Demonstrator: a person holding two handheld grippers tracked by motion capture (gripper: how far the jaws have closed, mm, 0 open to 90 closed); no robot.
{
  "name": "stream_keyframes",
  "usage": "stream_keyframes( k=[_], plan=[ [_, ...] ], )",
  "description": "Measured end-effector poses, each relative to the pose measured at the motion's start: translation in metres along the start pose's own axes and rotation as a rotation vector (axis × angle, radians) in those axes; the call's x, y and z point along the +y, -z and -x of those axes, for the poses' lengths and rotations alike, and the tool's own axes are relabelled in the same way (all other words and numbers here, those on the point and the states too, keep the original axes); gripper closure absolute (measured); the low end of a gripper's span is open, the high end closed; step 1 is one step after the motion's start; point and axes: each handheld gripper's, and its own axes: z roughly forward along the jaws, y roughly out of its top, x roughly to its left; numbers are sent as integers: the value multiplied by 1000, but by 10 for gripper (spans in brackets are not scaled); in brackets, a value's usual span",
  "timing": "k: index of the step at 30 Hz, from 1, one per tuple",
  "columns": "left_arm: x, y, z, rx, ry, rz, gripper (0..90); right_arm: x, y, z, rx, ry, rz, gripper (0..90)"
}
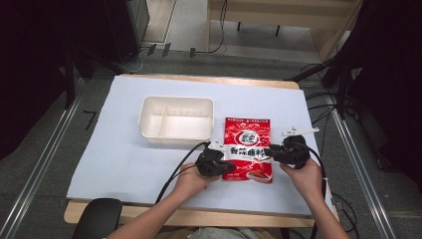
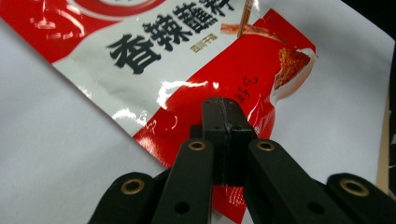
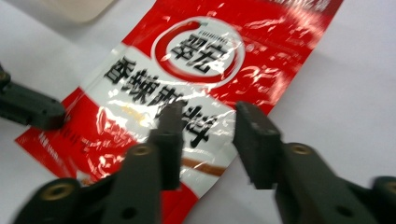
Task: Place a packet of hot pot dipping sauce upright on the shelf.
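A red and white sauce packet (image 1: 248, 149) with black Chinese lettering lies flat on the white table cover, just in front of the tray. My left gripper (image 1: 230, 165) comes in at the packet's near left edge. In the left gripper view its jaws are pressed together (image 2: 226, 112) on the red edge of the packet (image 2: 187, 60). My right gripper (image 1: 269, 151) is at the packet's right edge and stands open (image 3: 212, 128). One of its fingers (image 3: 170, 123) is over the packet (image 3: 196, 60); the other is over the bare cover beside it.
A white divided tray (image 1: 149, 119) with nothing in it stands behind the packet, left of centre. The white cover (image 1: 124, 164) spreads over a wooden table. Black stands and cables sit on the floor to both sides.
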Motion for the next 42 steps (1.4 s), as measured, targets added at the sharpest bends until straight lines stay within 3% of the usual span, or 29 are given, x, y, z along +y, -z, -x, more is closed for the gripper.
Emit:
stream_keyframes(
  k=[2,6,8,12,15,18,24,27,30,32,34,35,36,38,39,42],
  plan=[
    [-1,0,0,6,-4,-2,900,3,1,4,3,-13,21,521],
    [-1,2,3,33,-33,-23,900,4,-1,12,-8,-31,31,503],
    [-2,2,3,36,-36,-24,900,6,-8,18,-13,-31,6,473],
    [-3,2,0,15,24,-14,900,15,-21,25,-10,-54,-25,374],
    [-2,2,0,16,18,-17,900,22,-32,31,-10,-77,-60,354],
    [-3,2,-1,15,11,-15,900,29,-41,35,-22,-79,-69,330],
    [-5,1,0,17,0,1,900,39,-57,45,-3,-85,-90,265],
    [-5,2,0,18,-1,3,900,43,-64,47,12,-93,-103,294],
    [-6,2,0,21,-9,6,900,47,-70,47,61,-116,-117,340],
    [-6,2,0,23,-11,6,900,48,-71,42,61,-111,-125,328],
    [-7,2,0,25,-9,8,900,50,-70,38,54,-88,-124,413],
    [-7,2,0,25,-9,8,900,50,-70,38,54,-88,-124,413],
    [-7,3,0,27,-6,6,900,50,-71,36,169,-110,-132,540],
    [-7,3,-1,27,-9,8,900,52,-73,28,159,-88,-160,593],
    [-7,3,0,28,-11,6,900,53,-74,22,128,-47,-169,633],
    [-6,3,-1,31,-4,-2,900,56,-70,13,107,-26,-141,773]
  ],
)
